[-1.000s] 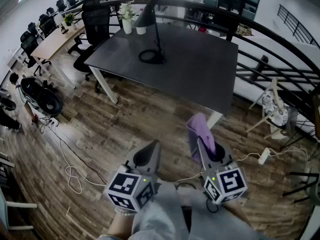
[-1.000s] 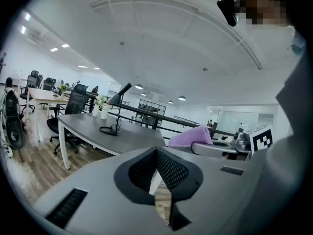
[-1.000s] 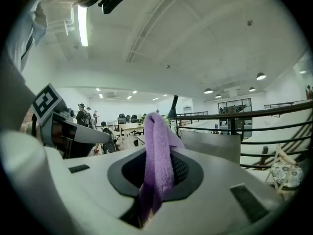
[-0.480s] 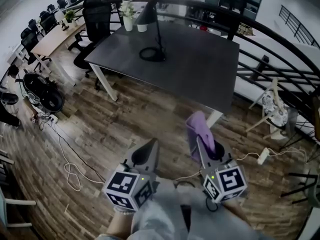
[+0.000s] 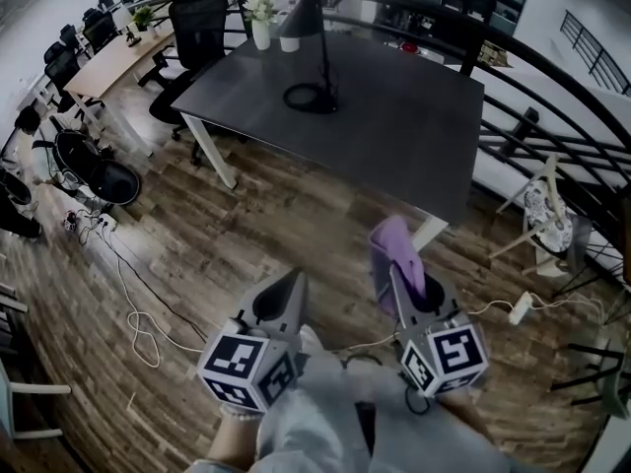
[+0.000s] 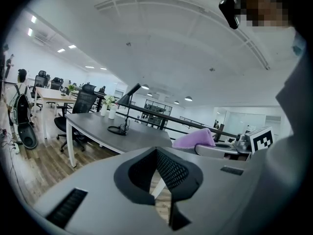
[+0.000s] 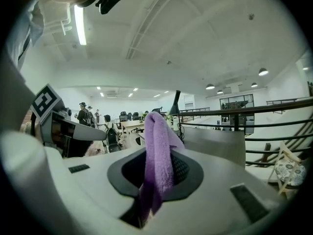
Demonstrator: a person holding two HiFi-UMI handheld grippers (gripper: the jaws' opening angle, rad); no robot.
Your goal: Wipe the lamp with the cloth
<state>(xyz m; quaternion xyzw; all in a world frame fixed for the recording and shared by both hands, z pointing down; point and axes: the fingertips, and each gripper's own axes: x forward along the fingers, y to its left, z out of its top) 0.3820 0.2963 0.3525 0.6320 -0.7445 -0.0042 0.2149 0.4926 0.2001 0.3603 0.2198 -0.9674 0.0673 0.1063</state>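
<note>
Table [image 5: 414,136] edge nearer cloth [image 5: 396,254], floor [image 5: 296,215] between.

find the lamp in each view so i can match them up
Head view: the lamp is at top centre, standing on the far side of the dark table.
Left gripper view: left of centre, small, on that table's far end.
Right gripper view: near centre, just right of the purple cloth.
Shared landmark: the dark table under the lamp, seen in all three views.
</note>
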